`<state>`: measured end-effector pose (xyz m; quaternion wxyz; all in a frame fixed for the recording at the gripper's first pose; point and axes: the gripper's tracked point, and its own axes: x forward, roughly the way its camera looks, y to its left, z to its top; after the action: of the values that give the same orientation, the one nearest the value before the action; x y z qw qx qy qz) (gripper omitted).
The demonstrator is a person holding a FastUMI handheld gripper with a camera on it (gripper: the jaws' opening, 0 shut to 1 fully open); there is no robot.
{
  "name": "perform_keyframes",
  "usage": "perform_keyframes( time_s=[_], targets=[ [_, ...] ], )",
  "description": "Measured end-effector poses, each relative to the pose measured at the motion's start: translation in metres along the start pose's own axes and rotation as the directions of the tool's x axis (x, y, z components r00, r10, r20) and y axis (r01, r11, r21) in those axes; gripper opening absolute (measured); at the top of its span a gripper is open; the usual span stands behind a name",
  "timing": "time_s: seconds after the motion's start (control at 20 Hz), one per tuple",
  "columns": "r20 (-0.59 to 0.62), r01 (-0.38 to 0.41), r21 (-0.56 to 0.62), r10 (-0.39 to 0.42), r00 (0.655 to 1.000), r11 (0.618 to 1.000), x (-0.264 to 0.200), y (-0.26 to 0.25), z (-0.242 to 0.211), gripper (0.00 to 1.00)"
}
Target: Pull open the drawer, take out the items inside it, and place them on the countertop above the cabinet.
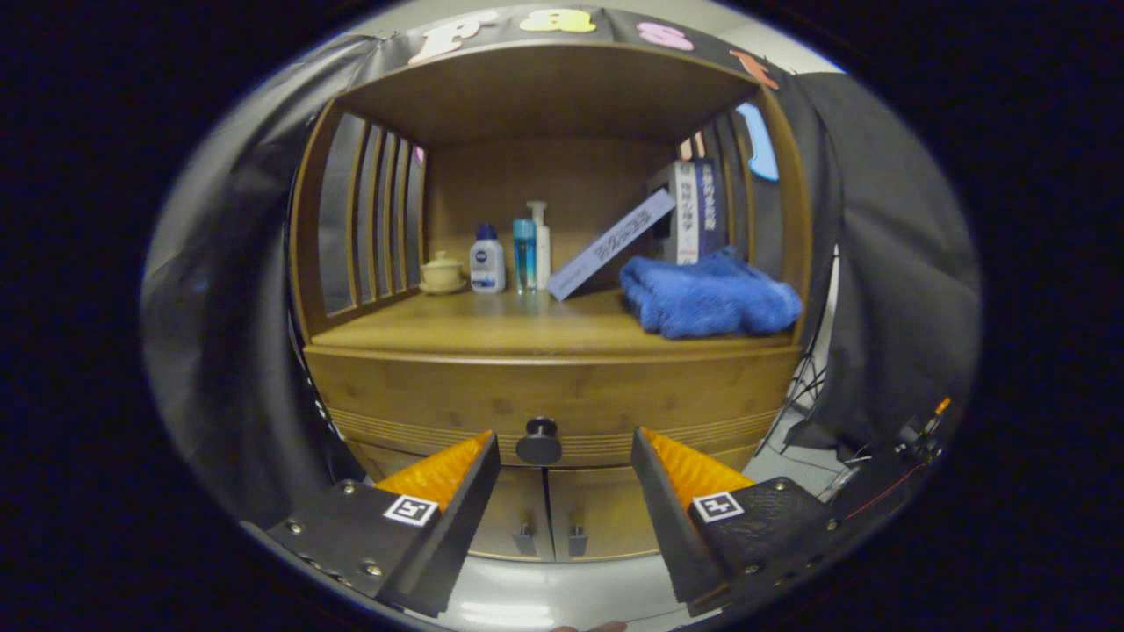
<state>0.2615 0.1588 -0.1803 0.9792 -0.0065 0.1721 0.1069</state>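
Gripper lining up on the drawer knob, fingers spread wide and holding nothing

The gripper (565,448) is hanging in front of the cabinet with its jaws wide apart, and the dark round knob (538,441) is sitting in the gap between the fingertips, a little nearer the left finger and, by my reckoning, some way beyond them rather than touching. The knob is jutting straight out toward the gripper from the closed drawer (553,393), so the pull would be running straight back. Above the drawer, the countertop (492,332) is carrying a blue towel (709,294), some bottles (514,256), a small lidded pot (442,272) and a few books (689,211); two small doors (549,518) are showing below, and the drawer's contents are hidden
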Motion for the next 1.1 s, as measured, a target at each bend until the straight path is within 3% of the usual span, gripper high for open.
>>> perform_keyframes(
  time_s=[0.05,0.15,0.2,0.35,0.45,0.5,0.55,0.75,0.85,0.9,1.1],
  targets=[
    [-0.017,0.008,0.010,-0.008,1.000,1.000,0.016,0.001,-0.007,0.90],
    [-0.051,0.044,0.024,-0.043,0.998,0.999,0.042,-0.001,-0.019,0.80],
    [-0.064,0.026,0.035,-0.023,0.998,0.999,0.051,0.004,-0.025,0.76],
    [-0.061,0.004,0.051,-0.001,0.998,0.999,0.063,0.009,-0.023,0.75],
    [-0.071,-0.002,0.034,0.004,0.997,0.999,0.075,0.018,-0.026,0.59],
    [-0.080,0.008,0.013,-0.007,0.997,1.000,0.077,0.014,-0.026,0.42],
    [-0.091,0.021,0.006,-0.020,0.996,1.000,0.077,0.016,-0.028,0.42],
    [-0.111,0.047,-0.010,-0.047,0.993,0.999,0.076,0.016,-0.030,0.26],
    [-0.124,0.040,-0.034,-0.044,0.991,0.999,0.063,0.016,-0.030,0.26],
    [-0.133,0.042,-0.032,-0.046,0.990,0.999,0.066,0.016,-0.032,0.15],
    [-0.151,0.060,-0.020,-0.063,0.986,0.998,0.043,0.018,-0.041,0.15]
  ],
)
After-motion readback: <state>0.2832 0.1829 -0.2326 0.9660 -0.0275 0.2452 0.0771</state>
